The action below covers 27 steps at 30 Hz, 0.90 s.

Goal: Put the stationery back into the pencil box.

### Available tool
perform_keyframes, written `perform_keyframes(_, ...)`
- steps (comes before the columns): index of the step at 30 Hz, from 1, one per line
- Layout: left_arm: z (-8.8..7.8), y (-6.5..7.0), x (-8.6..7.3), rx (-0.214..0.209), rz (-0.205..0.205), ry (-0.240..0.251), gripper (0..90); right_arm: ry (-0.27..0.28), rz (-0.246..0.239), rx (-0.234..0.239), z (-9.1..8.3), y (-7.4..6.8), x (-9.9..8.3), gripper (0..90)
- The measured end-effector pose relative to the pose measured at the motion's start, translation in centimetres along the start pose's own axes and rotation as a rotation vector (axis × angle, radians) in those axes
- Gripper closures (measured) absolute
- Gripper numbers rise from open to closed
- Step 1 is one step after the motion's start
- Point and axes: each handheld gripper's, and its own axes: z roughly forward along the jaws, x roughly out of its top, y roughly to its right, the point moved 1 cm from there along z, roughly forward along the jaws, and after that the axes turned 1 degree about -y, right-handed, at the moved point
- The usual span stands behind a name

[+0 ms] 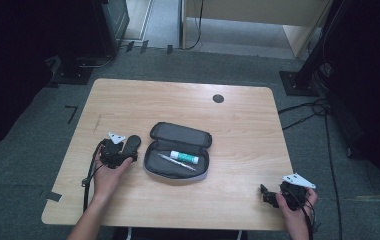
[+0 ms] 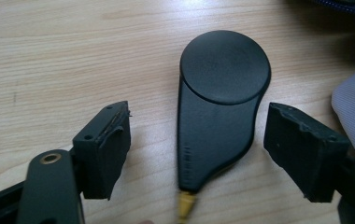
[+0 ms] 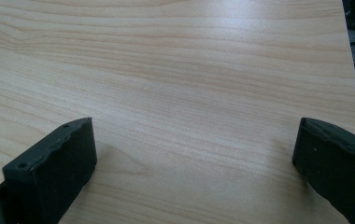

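A wooden table [image 1: 128, 100] seen from above, with a person's forearms reaching in from the near edge, each hand holding a black two-jaw gripper. The left gripper [image 1: 123, 150] sits at the table's left side, just beside an open dark pencil case [image 1: 178, 150]. In the left gripper view, its jaws stand partly open on either side of a flat black object [image 2: 217, 107] with a round head and a tapering body, lying on the wood. There is a clear gap between each pad and the object, so nothing is gripped. A small yellow tip shows at the object's narrow end; what the object is cannot be told for sure, perhaps a small tool or tag. The pencil case lies in the middle of the table, lid folded back, with a white and green tube [image 1: 184, 158] and a pen [image 1: 175, 162] inside. The right gripper [image 1: 270, 196] rests near the table's near right corner, its jaws wide apart over bare wood, holding nothing.
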Motion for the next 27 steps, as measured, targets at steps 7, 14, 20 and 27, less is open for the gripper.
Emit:
perform_keyframes(7,0.5,0.3,0.6,0.001,0.037,0.007,33.0,0.000,0.000,0.000,0.0,0.0,0.0,0.0)
perform_keyframes(14,0.3,0.3,0.3,-0.044,0.023,0.020,48.5,0.000,0.000,0.000,0.0,0.0,0.0,0.0)
perform_keyframes(20,-0.1,-0.1,-0.2,-0.067,0.014,0.033,53.4,0.000,-0.001,0.000,0.0,0.0,0.0,0.0)
perform_keyframes(27,-0.9,-0.7,-1.0,-0.088,0.003,0.031,53.4,-0.001,0.001,0.001,0.0,0.0,0.0,0.0)
